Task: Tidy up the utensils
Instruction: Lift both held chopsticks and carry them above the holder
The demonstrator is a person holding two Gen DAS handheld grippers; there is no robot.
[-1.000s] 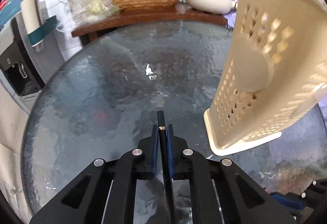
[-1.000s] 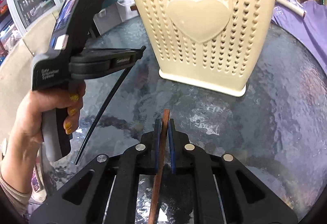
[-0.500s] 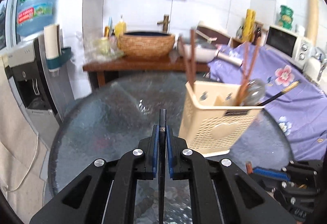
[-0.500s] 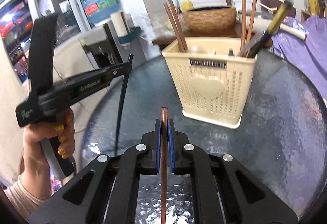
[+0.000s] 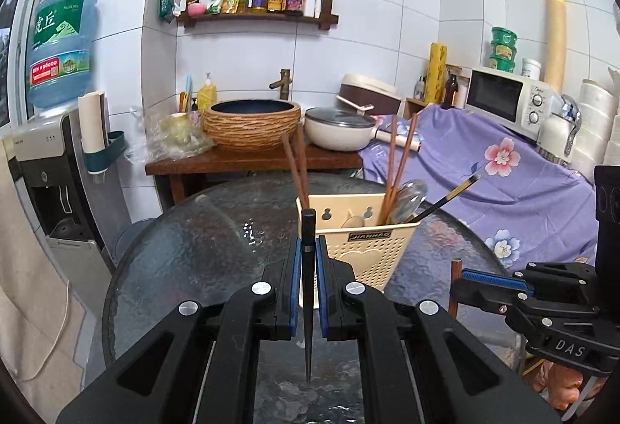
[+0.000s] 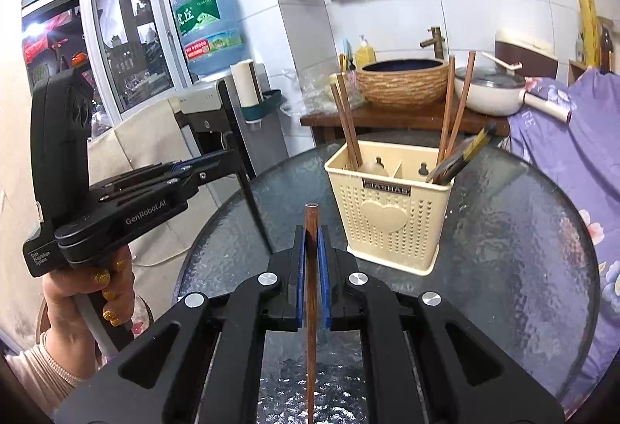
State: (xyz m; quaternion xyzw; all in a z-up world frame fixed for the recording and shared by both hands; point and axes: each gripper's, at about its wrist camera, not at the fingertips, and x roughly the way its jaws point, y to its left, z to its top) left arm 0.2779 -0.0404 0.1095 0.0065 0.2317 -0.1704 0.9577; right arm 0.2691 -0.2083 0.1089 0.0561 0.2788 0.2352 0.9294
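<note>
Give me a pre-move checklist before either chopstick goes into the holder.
1. Left tool shut on the black chopstick: ok.
2. Right tool shut on the brown chopstick: ok.
3. Holder upright on the glass table: ok.
4. Room in the holder's compartments: cannot tell for certain; brown chopsticks and a spoon already stand inside.
5. Both tools apart from the holder, none touching it: ok.
6. Chopstick tips below the tools free of the table: cannot tell.

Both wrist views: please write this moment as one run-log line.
left gripper: shut on black chopstick | right gripper: shut on brown wooden chopstick | cream perforated plastic utensil basket: upright on round glass table
</note>
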